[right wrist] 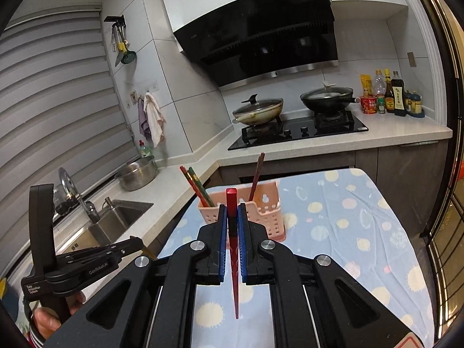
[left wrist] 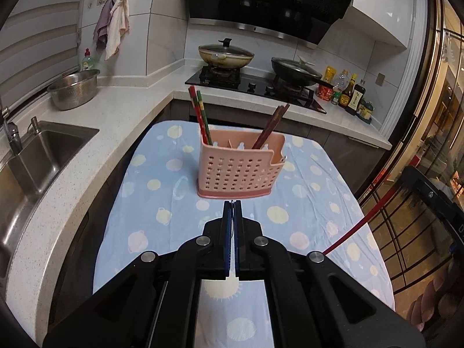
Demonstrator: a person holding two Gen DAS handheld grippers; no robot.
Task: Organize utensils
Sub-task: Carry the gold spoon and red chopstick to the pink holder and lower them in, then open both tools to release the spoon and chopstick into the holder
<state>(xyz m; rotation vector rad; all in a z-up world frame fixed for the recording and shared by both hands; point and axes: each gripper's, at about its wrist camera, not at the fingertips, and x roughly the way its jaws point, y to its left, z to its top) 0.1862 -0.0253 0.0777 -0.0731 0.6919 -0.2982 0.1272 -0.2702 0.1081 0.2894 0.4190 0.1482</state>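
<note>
Chopsticks already stand in the pink holder (left wrist: 236, 168) ahead of my left gripper (left wrist: 232, 203), whose jaws sit pressed together on nothing I can see. My right gripper (right wrist: 232, 208) pinches one red chopstick (right wrist: 233, 249), still to drop in; nothing blocks the way across the tablecloth (right wrist: 348, 232)

Your right gripper (right wrist: 232, 211) clamps a red chopstick (right wrist: 233, 249) between its blue pads (right wrist: 222, 240), blunt end forward. Ahead on the dotted blue tablecloth (right wrist: 333, 226) stands a pink perforated plastic utensil holder (right wrist: 266, 217) with chopsticks inside. Your left gripper (right wrist: 136, 242) shows at the lower left.
</note>
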